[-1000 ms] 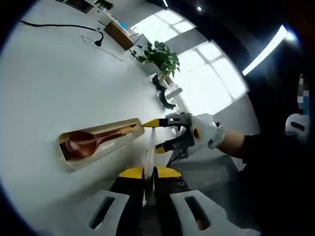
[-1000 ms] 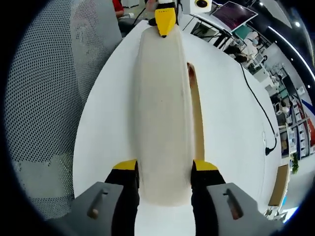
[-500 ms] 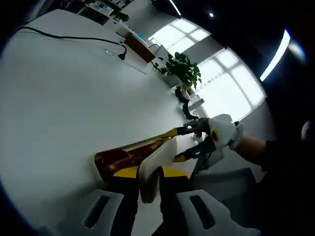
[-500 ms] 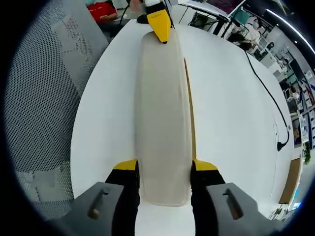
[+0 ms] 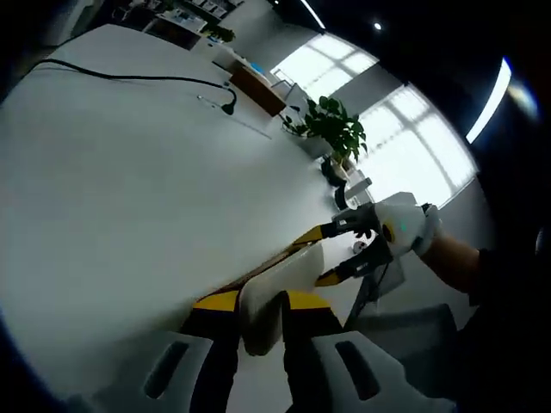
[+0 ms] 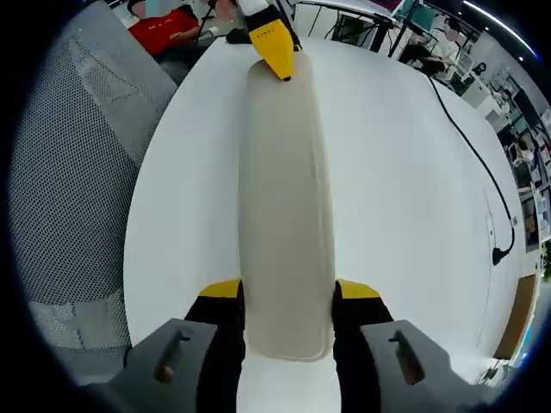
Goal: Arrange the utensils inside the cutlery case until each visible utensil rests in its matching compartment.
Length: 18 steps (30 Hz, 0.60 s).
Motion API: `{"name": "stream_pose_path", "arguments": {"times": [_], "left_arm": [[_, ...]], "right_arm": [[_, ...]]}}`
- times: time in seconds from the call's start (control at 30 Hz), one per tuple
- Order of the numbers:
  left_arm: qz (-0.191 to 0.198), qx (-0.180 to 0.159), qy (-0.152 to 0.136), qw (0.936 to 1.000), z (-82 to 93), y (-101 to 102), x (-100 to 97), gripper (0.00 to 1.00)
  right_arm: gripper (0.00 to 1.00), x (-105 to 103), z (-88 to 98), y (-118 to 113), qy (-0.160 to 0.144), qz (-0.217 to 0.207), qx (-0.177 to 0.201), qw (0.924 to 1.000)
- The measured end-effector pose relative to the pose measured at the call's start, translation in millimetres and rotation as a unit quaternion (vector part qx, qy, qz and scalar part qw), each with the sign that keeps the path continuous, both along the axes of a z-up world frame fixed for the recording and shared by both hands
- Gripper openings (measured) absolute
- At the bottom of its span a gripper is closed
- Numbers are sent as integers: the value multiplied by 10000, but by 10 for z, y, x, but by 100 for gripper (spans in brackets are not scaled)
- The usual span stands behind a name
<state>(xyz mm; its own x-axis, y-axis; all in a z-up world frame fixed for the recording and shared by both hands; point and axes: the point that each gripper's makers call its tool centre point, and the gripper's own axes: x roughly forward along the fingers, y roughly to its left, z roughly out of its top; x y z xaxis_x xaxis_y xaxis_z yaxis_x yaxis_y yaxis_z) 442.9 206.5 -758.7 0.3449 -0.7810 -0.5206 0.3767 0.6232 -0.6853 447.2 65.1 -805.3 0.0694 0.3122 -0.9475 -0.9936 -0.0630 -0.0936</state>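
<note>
A long cream lid of the cutlery case lies flat along the white table, held at both ends. My right gripper is shut on its near end. At the far end the left gripper's yellow tip rests on the lid. In the left gripper view my left gripper is shut on the lid, and the right gripper, in a gloved hand, clamps the other end. A thin brown strip of the case base peeks out beside the lid. The utensils are hidden beneath it.
A black cable with a plug runs across the far table; the cable also shows in the right gripper view. A potted plant stands by the windows. A grey mesh chair borders the table edge.
The lid has come down from on edge to flat over the case. The copper spoon and the wooden tray, seen a second ago, are now covered. Both grippers kept their hold.
</note>
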Motion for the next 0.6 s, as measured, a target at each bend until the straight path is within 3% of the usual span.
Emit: {"name": "stream_pose_path", "arguments": {"times": [0.2, 0.43, 0.6], "left_arm": [[68, 74, 39, 9999, -38, 13, -11, 19], [-50, 580, -11, 9983, -171, 54, -46, 21], [10, 568, 220, 9981, -205, 62, -48, 21]], "right_arm": [[36, 72, 46, 4, 23, 225, -170, 9996], [34, 136, 9, 30, 129, 418, -468, 9979], [33, 132, -3, 15, 178, 446, -548, 9973]]}}
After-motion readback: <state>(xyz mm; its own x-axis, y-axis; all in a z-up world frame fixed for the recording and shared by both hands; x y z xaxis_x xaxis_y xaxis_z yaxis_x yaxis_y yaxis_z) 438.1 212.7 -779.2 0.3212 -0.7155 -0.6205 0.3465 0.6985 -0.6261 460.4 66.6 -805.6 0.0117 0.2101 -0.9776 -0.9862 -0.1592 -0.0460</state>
